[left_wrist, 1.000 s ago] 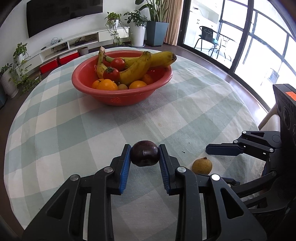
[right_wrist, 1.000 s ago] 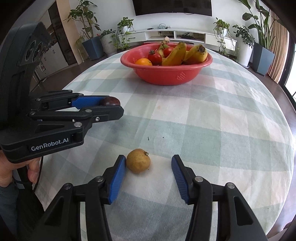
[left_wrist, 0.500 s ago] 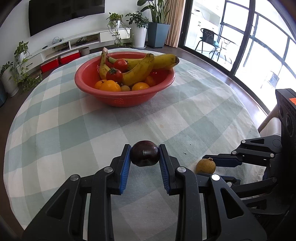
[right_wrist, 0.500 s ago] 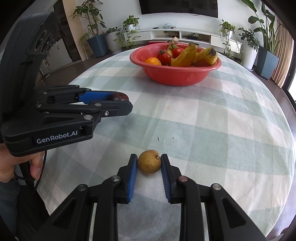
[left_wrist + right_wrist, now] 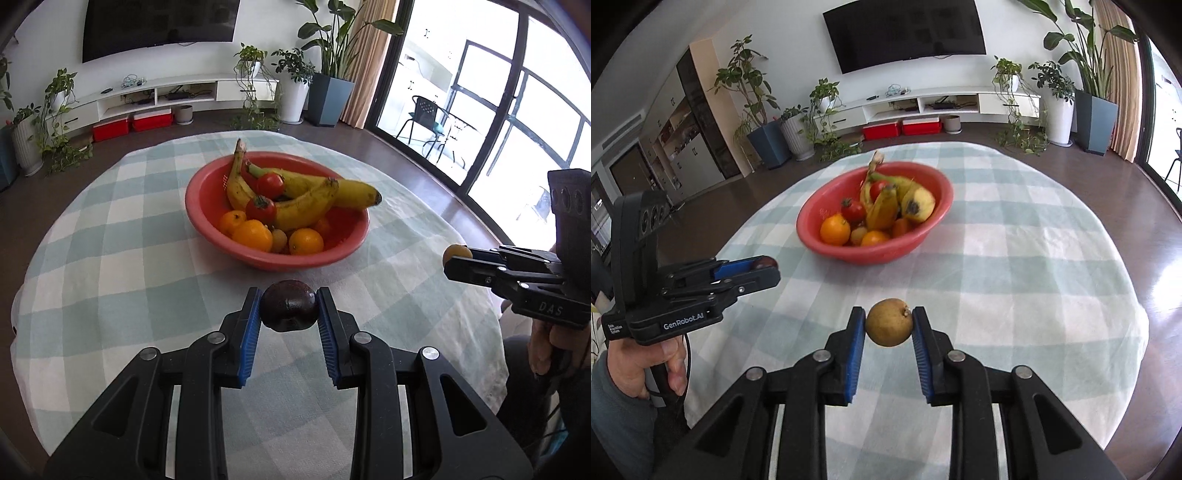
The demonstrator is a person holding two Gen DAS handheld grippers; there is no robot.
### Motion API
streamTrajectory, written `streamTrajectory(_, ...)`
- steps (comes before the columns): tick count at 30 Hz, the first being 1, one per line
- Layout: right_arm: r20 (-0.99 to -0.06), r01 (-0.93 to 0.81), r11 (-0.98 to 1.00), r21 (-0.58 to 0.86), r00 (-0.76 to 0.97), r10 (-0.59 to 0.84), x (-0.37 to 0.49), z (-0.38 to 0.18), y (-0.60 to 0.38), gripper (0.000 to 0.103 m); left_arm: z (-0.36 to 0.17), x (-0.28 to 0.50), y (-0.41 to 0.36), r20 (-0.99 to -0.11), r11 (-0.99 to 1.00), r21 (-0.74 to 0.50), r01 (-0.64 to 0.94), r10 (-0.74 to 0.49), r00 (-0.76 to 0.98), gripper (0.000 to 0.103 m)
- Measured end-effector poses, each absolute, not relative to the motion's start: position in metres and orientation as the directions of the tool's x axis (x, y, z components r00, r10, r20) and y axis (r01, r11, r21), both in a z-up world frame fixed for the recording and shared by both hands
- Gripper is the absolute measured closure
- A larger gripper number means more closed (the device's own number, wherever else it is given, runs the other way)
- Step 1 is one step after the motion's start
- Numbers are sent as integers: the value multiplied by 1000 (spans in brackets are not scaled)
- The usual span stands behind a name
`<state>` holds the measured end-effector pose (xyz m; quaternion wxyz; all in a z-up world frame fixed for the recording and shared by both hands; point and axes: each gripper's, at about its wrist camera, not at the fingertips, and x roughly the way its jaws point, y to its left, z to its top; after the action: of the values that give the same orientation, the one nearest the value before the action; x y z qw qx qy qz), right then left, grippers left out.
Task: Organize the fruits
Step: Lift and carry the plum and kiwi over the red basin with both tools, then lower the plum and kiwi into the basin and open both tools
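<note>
My left gripper (image 5: 289, 310) is shut on a dark purple round fruit (image 5: 289, 305) and holds it above the cloth, just short of the red bowl (image 5: 277, 260). My right gripper (image 5: 888, 325) is shut on a small yellow-brown round fruit (image 5: 888, 322), lifted off the table. The bowl (image 5: 875, 254) holds bananas (image 5: 295, 210), tomatoes (image 5: 261, 209) and oranges (image 5: 252, 235). The left gripper with its fruit also shows in the right wrist view (image 5: 764, 264); the right gripper with its fruit shows in the left wrist view (image 5: 457, 254).
The round table wears a green-and-white checked cloth (image 5: 110, 258). Its edge curves close on the right (image 5: 1141, 314). Beyond it are a TV shelf, potted plants and glass doors.
My right gripper closed on the yellow-brown fruit and lifted it off the cloth. Both grippers rose and moved toward the red bowl, each carrying its fruit.
</note>
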<state>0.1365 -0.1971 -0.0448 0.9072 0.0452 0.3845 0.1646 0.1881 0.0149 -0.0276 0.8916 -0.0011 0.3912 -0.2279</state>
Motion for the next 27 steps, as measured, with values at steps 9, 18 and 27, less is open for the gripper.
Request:
streamTrajectory(9,-636,-336,934,124,695,334,207,6,-179,75,-1,257,5,-686,908,-93,409,-356,634,75)
streamTrajectory(18,-719,-396,916,70,617,321,278,-19,-130,75,-29,304,1,-693,921,-79,381,-326,643,75)
streamTrajectory(27,-776,-393,920,2,580,250,301,-52,-110,75,-52,322,8,-705,926,-115,359,-331,628,75)
